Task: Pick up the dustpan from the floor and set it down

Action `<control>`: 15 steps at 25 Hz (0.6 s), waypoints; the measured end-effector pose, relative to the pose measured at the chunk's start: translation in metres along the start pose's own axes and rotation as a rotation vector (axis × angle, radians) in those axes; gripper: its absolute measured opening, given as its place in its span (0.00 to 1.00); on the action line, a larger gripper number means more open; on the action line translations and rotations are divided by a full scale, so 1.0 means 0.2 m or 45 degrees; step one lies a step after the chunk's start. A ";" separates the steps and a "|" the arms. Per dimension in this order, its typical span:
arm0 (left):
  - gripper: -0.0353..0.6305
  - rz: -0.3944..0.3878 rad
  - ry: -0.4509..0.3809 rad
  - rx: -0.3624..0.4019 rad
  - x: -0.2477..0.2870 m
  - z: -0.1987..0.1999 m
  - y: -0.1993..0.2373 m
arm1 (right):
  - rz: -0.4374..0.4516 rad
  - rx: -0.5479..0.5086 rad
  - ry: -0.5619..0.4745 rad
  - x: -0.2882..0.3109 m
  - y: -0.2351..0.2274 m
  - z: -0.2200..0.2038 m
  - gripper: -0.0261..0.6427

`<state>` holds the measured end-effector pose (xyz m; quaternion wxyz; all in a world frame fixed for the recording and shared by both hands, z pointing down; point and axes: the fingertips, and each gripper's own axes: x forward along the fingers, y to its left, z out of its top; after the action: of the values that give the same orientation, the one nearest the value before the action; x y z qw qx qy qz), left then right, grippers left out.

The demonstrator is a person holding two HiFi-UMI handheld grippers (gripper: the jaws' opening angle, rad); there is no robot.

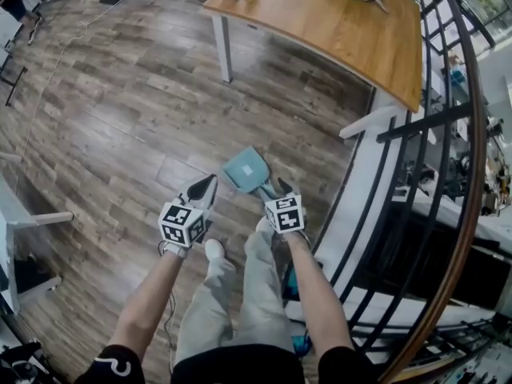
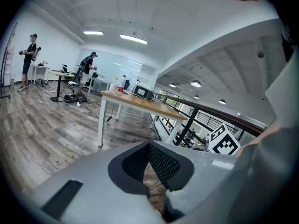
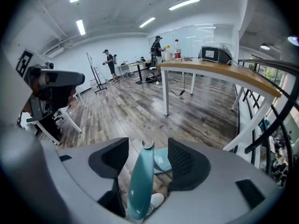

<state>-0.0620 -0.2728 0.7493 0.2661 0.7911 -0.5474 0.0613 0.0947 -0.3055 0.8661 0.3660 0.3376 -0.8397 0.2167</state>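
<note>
Two grippers hang low over the floor; the dustpan rests near its railing-side edge, just ahead of the right gripper.

Left gripper view: left gripper clenched, empty, judged idle.

Right gripper view: jaws spread either side of the handle, pads clear, judged poised to grasp.

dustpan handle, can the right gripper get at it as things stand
Likely yes: the dustpan handle stands between the open jaws of the right gripper, nothing blocking it, not yet gripped.
</note>
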 end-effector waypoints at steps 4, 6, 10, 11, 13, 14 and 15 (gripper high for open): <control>0.05 -0.009 0.011 -0.001 0.03 -0.05 0.02 | 0.011 -0.001 0.067 0.10 0.01 -0.09 0.42; 0.05 -0.012 0.020 -0.001 0.04 -0.07 0.03 | 0.009 0.004 0.090 0.15 0.00 -0.12 0.42; 0.05 -0.007 0.032 -0.017 0.04 -0.11 0.07 | 0.000 0.014 0.132 0.22 -0.01 -0.18 0.41; 0.05 -0.004 0.033 -0.022 0.04 -0.12 0.08 | -0.001 0.025 0.142 0.23 -0.01 -0.19 0.39; 0.05 0.002 0.035 -0.030 0.03 -0.14 0.11 | 0.006 0.050 0.145 0.24 -0.01 -0.20 0.34; 0.05 0.005 0.037 -0.034 0.03 -0.16 0.12 | 0.011 0.059 0.141 0.25 0.00 -0.20 0.30; 0.05 0.007 0.039 -0.039 0.02 -0.17 0.13 | 0.015 0.064 0.138 0.25 0.01 -0.20 0.28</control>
<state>-0.0775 -0.2672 0.7894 0.2863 0.7844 -0.5463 0.0659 0.0866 -0.2994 0.9292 0.4010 0.3296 -0.8149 0.2579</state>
